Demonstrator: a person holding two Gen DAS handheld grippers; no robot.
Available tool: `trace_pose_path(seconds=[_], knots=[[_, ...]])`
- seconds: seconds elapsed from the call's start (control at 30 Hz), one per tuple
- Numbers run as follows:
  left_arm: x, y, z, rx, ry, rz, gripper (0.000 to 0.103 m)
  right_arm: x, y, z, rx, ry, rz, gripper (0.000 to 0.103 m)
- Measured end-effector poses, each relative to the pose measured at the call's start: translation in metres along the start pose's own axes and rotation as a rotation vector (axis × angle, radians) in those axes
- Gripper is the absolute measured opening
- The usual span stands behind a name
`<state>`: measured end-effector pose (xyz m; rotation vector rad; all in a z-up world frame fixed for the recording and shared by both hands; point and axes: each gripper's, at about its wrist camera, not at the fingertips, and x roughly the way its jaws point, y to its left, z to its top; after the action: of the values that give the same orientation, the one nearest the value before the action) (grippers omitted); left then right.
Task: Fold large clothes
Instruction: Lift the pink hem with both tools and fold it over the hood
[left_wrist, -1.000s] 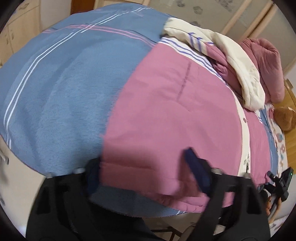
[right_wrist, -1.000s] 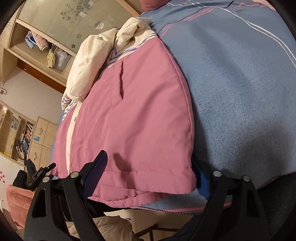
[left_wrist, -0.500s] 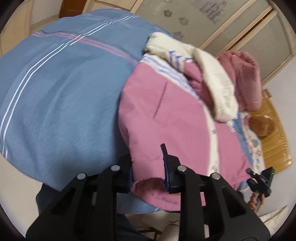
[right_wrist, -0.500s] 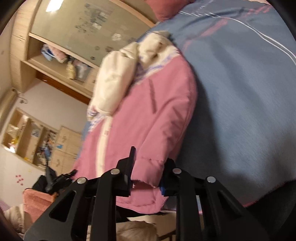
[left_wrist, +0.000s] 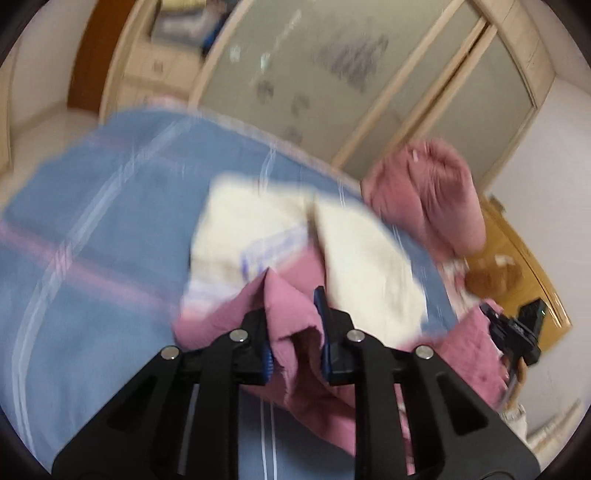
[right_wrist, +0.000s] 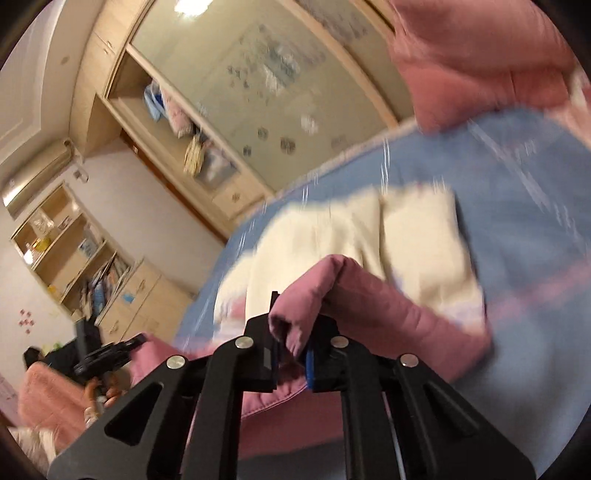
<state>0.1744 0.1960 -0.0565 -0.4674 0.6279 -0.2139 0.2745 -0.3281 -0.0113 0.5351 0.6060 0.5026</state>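
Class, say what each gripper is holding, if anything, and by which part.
Both hold the pink jacket by its bottom hem: the left gripper pinches one stretch of the edge, the right gripper another.

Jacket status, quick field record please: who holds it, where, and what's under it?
garment: pink jacket with cream lining
left gripper: shut on the pink hem
right gripper: shut on the pink hem
hem state: lifted off the bed, bunched between both sets of fingers
lining: facing up beyond the hem
surface: blue bedspread with pale stripes
nearby: pink pillow at the far side of the bed
image quality: motion blur, fine detail unclear
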Motion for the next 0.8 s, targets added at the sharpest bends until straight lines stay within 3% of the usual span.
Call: trace_pose_path(seconds=[0.07, 0.17, 0.33, 0.43, 0.57, 0.7, 0.8], knots=[[0.017, -0.009, 0.050, -0.008, -0.063, 0.035, 0.019, 0.019, -0.003, 0.034, -0.014, -0.046, -0.048, 0.010], [0.059, -0.016, 0.115, -0.021, -0.095, 0.111, 0.019, 0.066, -0.022, 0.092, 0.013, -0.075, -0.128, 0.010], [0.145, -0.005, 0.180, -0.022, -0.097, 0.262, 0.019, 0.140, -0.087, 0.140, 0.098, -0.094, -0.280, 0.010], [0.209, 0.026, 0.186, -0.088, -0.024, 0.331, 0.019, 0.182, -0.136, 0.138, 0.175, -0.058, -0.352, 0.010], [0.297, 0.075, 0.155, -0.141, 0.134, 0.414, 0.020, 0.233, -0.186, 0.111, 0.237, 0.042, -0.429, 0.010], [0.320, 0.097, 0.122, -0.198, 0.162, 0.351, 0.023, 0.262, -0.215, 0.083, 0.274, 0.127, -0.402, 0.010], [0.315, 0.096, 0.124, -0.197, 0.156, 0.357, 0.024, 0.262, -0.212, 0.088, 0.268, 0.146, -0.399, 0.013]])
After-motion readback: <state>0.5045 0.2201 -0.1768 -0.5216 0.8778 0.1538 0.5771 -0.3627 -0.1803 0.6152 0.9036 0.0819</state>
